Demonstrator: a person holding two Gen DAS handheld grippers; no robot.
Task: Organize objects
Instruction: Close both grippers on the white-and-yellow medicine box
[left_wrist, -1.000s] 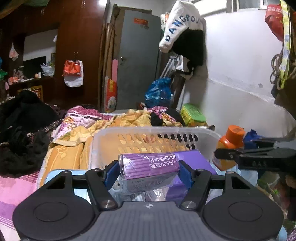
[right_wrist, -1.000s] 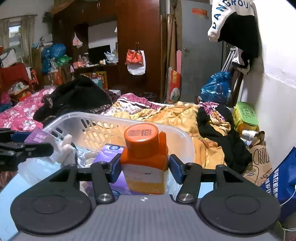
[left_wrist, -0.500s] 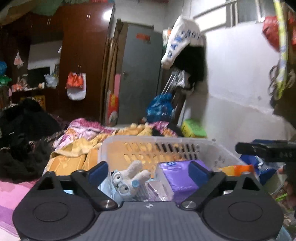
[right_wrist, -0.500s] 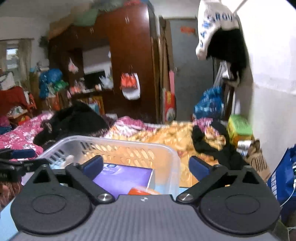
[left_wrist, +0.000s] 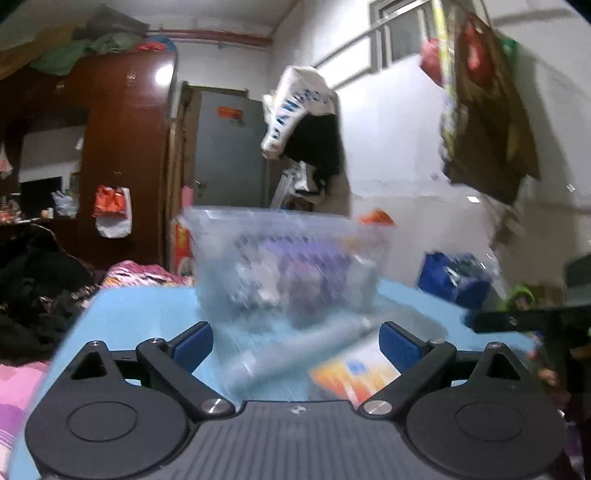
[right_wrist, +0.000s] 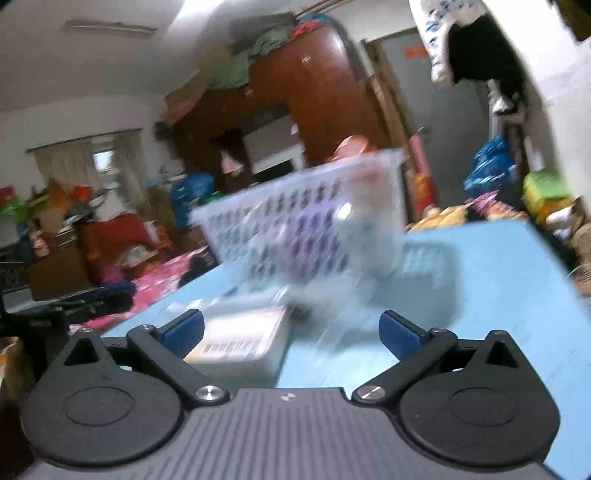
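A white slotted plastic basket (left_wrist: 284, 254) stands on the light blue table (left_wrist: 140, 314), with purple packs and an orange-capped bottle (left_wrist: 375, 218) inside. It also shows in the right wrist view (right_wrist: 310, 218). My left gripper (left_wrist: 295, 341) is open and empty, low over the table. A pale tube (left_wrist: 295, 350) and an orange-and-white box (left_wrist: 354, 373) lie on the table between its fingers. My right gripper (right_wrist: 291, 328) is open and empty. A white labelled box (right_wrist: 243, 341) lies by its left finger. Both views are blurred.
A bed with pink and yellow bedding (left_wrist: 136, 271) and black clothes (left_wrist: 33, 288) lies beyond the table. A blue bag (left_wrist: 454, 277) sits at the right by the white wall. The other gripper (left_wrist: 532, 319) shows at the right edge.
Both grippers let go of their loads, the purple pack and the orange-capped bottle, into the basket, opened wide, then pulled back and dropped low toward the table items in front of it.
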